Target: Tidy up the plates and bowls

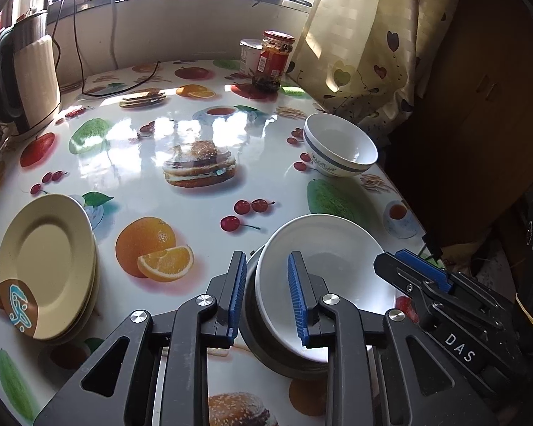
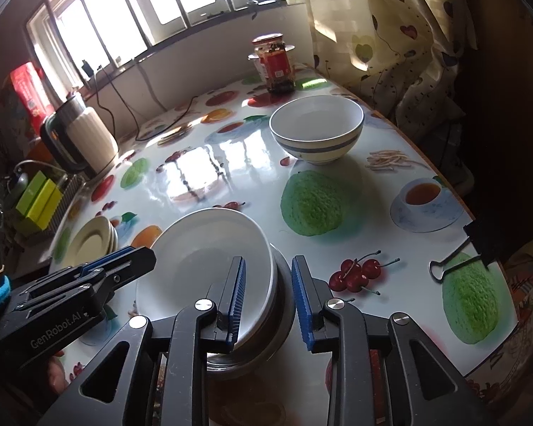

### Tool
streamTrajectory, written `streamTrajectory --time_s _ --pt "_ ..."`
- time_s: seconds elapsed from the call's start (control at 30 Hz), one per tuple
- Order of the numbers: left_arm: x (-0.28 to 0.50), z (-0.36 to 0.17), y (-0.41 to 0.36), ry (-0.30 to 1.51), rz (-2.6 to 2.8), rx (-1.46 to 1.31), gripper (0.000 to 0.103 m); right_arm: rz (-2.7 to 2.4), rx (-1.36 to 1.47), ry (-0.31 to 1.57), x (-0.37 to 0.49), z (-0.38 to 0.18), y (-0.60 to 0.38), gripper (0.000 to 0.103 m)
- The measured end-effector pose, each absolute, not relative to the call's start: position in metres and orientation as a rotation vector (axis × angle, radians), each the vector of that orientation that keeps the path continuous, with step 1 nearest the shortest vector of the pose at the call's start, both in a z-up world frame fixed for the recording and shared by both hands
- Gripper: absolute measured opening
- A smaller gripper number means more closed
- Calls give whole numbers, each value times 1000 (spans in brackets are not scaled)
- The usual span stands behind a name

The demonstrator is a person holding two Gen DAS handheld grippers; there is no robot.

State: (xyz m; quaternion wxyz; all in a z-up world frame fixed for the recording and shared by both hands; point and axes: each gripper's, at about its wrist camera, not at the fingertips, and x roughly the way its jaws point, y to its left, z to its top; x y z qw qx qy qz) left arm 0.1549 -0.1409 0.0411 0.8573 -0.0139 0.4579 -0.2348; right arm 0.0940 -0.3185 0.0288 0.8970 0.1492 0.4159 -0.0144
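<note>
A white bowl (image 1: 337,266) sits nested in a dark metal bowl (image 1: 256,340) at the table's near edge; both show in the right wrist view too, the white bowl (image 2: 209,259) inside the dark bowl (image 2: 284,305). My left gripper (image 1: 268,301) is open, its jaws astride the left rims of the two bowls. My right gripper (image 2: 268,305) is open, astride their right rims. A white bowl with blue bands (image 1: 341,145) (image 2: 316,131) stands farther back on the right. A stack of cream plates (image 1: 49,266) (image 2: 92,238) lies at the left.
A kettle (image 1: 25,81) (image 2: 78,135) and cables stand at the back left. A red-lidded jar (image 1: 275,60) (image 2: 275,64) and a cup (image 1: 248,55) stand at the back. A curtain (image 1: 366,35) hangs at the right. A binder clip (image 2: 458,252) grips the table edge.
</note>
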Motion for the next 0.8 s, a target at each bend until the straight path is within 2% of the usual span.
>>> streamTrajectory --time_s 0.37,0.8 --pt "181 57 -153 920 -517 9 31 -75 318 815 105 46 -345 38" --pt "234 70 -172 899 -548 7 32 -158 315 772 136 61 -394 39"
